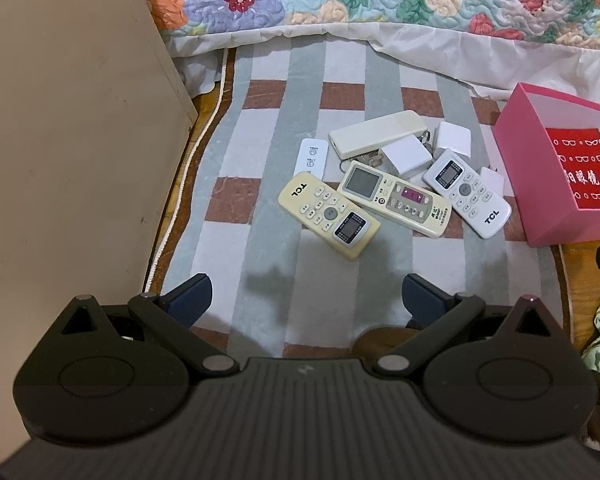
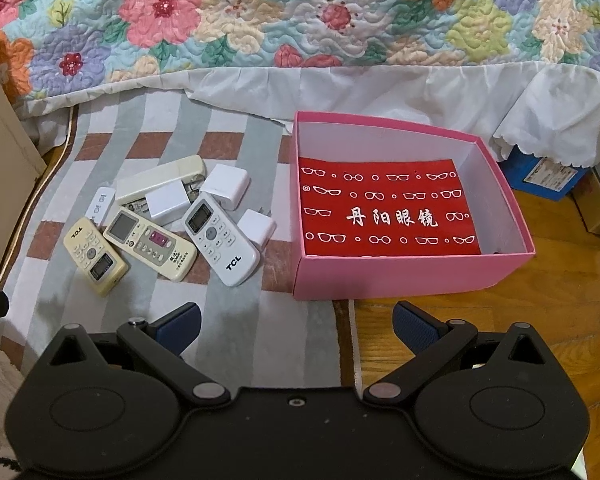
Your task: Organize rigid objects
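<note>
My right gripper (image 2: 296, 320) hangs wide open over the rug (image 2: 228, 320), remotes (image 2: 148, 240) clustered left of the pink box (image 2: 412, 276).

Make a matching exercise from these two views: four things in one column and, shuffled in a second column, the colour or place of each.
Things
1. pink box
2. yellowed TCL remote
3. white TCL remote
4. left gripper

Descriptions
A. lies nearest the box
B. open, above the rug, holding nothing
C. leftmost of the three face-up remotes
D. red glasses-print sheet inside

Pairs: 1-D, 2-C, 3-A, 4-B
</note>
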Tool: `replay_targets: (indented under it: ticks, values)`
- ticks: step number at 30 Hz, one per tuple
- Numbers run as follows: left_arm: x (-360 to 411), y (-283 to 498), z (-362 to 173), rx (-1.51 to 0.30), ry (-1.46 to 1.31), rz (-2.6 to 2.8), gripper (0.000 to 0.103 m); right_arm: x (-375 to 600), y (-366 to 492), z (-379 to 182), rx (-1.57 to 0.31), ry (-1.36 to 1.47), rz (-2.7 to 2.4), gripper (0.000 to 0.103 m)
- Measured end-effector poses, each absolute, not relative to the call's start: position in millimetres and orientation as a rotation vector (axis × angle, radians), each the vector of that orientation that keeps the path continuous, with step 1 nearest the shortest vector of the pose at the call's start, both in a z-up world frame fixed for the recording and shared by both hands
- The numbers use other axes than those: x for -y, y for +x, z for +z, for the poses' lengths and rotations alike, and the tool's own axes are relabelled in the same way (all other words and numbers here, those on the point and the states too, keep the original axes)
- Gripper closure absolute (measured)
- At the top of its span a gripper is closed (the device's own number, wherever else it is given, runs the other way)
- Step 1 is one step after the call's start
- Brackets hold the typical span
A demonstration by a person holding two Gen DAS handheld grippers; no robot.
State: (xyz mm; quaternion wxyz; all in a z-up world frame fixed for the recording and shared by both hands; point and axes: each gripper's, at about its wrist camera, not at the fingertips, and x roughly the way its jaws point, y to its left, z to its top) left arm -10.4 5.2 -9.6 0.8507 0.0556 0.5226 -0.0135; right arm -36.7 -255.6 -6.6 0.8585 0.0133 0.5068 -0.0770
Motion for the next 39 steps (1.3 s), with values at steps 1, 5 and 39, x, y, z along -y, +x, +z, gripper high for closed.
replay_targets:
  ticks: [1, 5, 39]
  values:
    - [-4.7, -10.0, -9.7, -1.101, 0.116, -0.029, 0.0, 255.7, -36.5, -6.0, -1.063, 0.027, -0.161, 0.0]
    - [-3.5, -10.7, -9.6, -1.101, 0.112, -0.033, 0.0, 256.3, -36.8, -4.8, -1.06, 0.027, -0.163, 0.0]
    - [-19.5, 87.5, -38.1, -1.196, -0.235, -0.113, 0.004, 178.9, 36.8, -54.2, -0.848, -0.053, 0.718, 0.014]
